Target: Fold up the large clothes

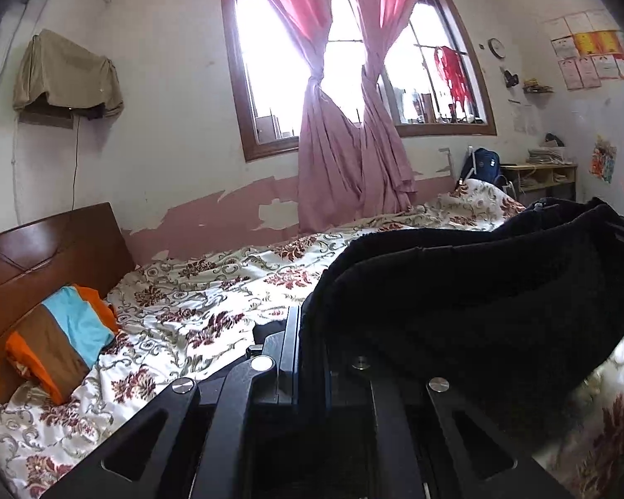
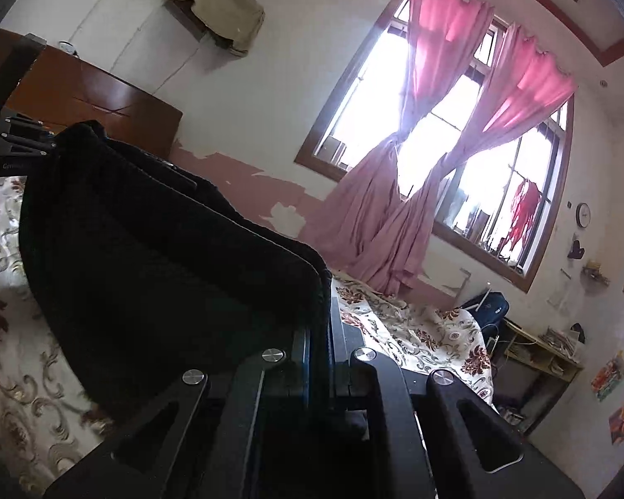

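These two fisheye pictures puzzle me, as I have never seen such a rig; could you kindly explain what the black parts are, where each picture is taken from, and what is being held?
There is no robot arm here: a person carries a two-finger gripper in each hand, and a wide-angle camera on each looks forward along its fingers. One picture comes from the left gripper, the other from the right gripper; the black bars low in each frame are the tool's own linkage. Both are shut on the same black garment, which hangs stretched between them above the bed's floral bedspread. A folded striped cloth lies by the wooden headboard. Behind are a window with pink curtains.
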### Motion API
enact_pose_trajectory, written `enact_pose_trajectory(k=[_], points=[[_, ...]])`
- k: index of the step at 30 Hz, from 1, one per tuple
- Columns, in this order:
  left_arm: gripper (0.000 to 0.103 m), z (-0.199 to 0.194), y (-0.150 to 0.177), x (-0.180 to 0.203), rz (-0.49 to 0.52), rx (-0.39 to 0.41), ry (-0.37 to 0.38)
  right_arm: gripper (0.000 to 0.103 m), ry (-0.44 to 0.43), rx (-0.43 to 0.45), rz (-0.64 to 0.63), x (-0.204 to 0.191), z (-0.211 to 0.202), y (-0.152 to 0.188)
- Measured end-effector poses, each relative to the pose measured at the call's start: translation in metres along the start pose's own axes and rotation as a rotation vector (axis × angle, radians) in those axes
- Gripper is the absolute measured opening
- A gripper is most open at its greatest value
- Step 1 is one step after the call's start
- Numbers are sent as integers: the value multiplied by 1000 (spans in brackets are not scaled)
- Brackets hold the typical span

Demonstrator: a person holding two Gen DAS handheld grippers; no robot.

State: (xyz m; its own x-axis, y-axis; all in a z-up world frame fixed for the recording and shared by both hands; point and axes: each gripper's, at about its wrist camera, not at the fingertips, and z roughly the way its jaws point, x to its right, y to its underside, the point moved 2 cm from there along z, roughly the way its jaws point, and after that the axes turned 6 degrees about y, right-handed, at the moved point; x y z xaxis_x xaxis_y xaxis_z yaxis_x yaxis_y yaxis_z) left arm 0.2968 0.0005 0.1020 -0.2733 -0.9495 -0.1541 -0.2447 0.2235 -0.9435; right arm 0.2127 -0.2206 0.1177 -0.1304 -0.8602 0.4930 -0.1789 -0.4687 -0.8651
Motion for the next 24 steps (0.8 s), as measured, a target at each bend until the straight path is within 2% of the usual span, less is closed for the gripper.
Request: enact_pose_trajectory(k=[6, 9, 13, 16, 20, 24], points=[[8, 50, -26, -1, -21, 40, -39, 5, 12, -61, 78, 15, 65, -23], [8, 76, -37, -1, -22, 64, -67, 5, 31, -74, 100, 17, 99, -27], [8, 117, -44, -5, -54, 46, -83, 4, 65, -88, 82, 10, 145, -20], [8, 149, -39, -8, -88, 19, -88, 5, 79, -112, 81, 0, 178, -9], [8, 189, -27, -7, -77, -8, -117, 4, 94, -151, 70, -17, 221, 9], [8, 223, -9, -7, -106, -42, -123, 5, 113, -184, 66, -33, 252, 32]])
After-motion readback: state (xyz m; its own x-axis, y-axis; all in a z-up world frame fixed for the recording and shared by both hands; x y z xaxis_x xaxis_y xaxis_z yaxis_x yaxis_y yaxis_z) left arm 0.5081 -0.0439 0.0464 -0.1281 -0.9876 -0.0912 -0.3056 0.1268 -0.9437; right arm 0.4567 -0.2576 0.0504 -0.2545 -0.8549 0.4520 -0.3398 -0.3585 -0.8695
